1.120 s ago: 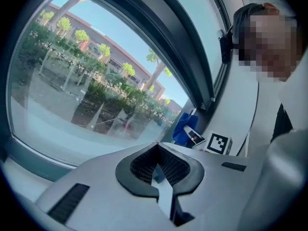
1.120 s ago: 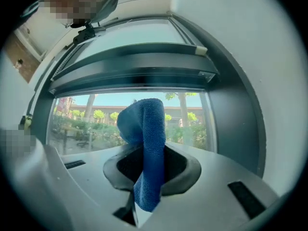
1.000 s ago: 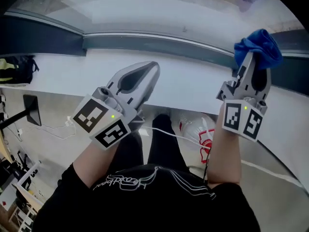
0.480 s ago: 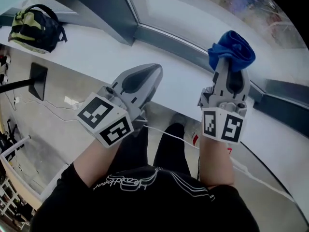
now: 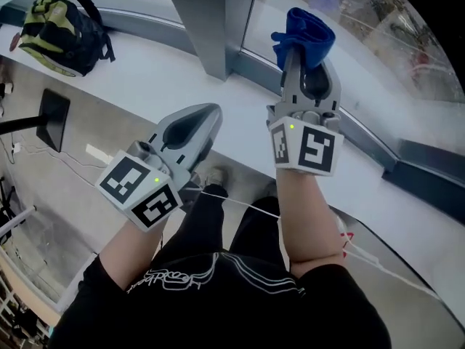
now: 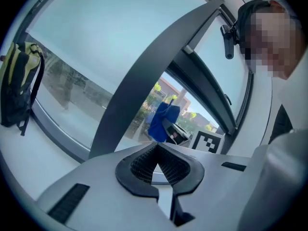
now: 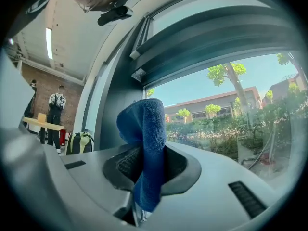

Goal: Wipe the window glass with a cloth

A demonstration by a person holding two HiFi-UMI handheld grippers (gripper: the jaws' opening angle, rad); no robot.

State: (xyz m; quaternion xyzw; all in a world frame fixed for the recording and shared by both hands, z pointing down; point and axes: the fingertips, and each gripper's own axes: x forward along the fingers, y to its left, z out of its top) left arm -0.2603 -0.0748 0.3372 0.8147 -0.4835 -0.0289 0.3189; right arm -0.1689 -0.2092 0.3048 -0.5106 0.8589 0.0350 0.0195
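Note:
My right gripper (image 5: 304, 53) is shut on a blue cloth (image 5: 305, 31), which bunches up above its tips; in the right gripper view the blue cloth (image 7: 147, 143) hangs down through the closed jaws (image 7: 144, 165). It is held up close to the window glass (image 5: 349, 27) just right of the dark window post (image 5: 214, 20). My left gripper (image 5: 196, 122) is shut with nothing in it, lower and to the left over the white sill (image 5: 145, 67). The left gripper view shows its tips (image 6: 156, 160) meeting, with the blue cloth (image 6: 161, 121) beyond them.
A black and green backpack (image 5: 62, 27) rests on the sill at the far left, also seen as the backpack (image 6: 17, 83). A dark flat panel (image 5: 52, 118) stands on the floor with white cables. A person's legs (image 5: 218, 217) are below.
The view has swung right along the sill. The right gripper with the cloth has risen and shifted left toward the window post; the left gripper stays shut and low.

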